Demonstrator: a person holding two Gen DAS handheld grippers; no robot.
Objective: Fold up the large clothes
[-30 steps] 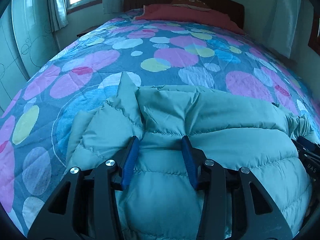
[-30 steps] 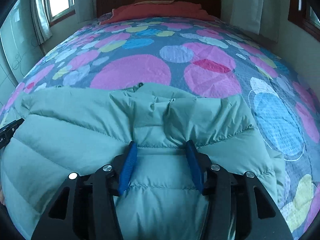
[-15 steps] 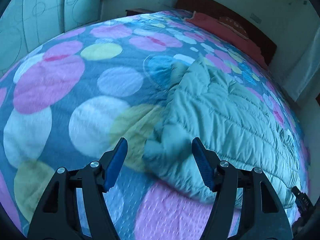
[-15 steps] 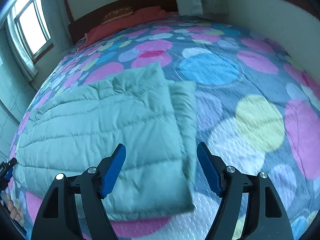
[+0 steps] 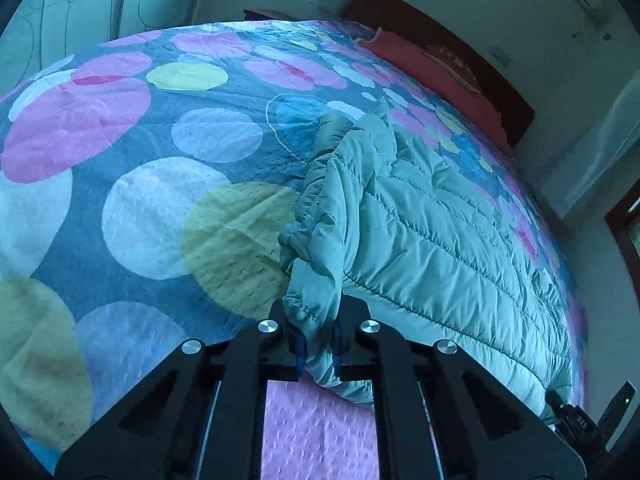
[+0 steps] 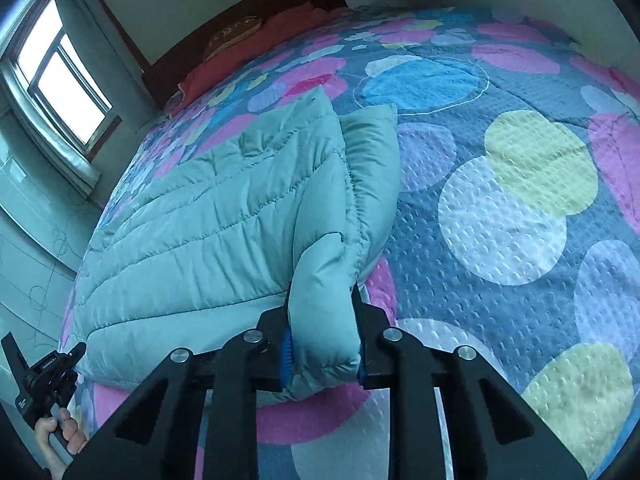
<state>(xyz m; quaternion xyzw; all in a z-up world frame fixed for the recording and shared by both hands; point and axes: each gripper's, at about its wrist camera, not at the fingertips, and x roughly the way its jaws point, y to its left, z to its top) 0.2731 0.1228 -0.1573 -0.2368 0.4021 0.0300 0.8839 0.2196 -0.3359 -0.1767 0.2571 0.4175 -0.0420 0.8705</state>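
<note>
Left wrist view: one pale teal quilted puffer jacket [image 5: 432,232] lies folded near the foot edge of the bed [image 5: 132,208], its stitched channels running across its width, one padded sleeve doubled under at each end. The left gripper [image 5: 319,344] has just closed its jaws and pinches the gathered corner nearest the bed's left side. In the right wrist view the right gripper [image 6: 322,354] has likewise just closed, squeezing the thick folded corner of the jacket [image 6: 224,220] at the opposite end. One red pillow [image 6: 256,48] lies at the headboard.
</note>
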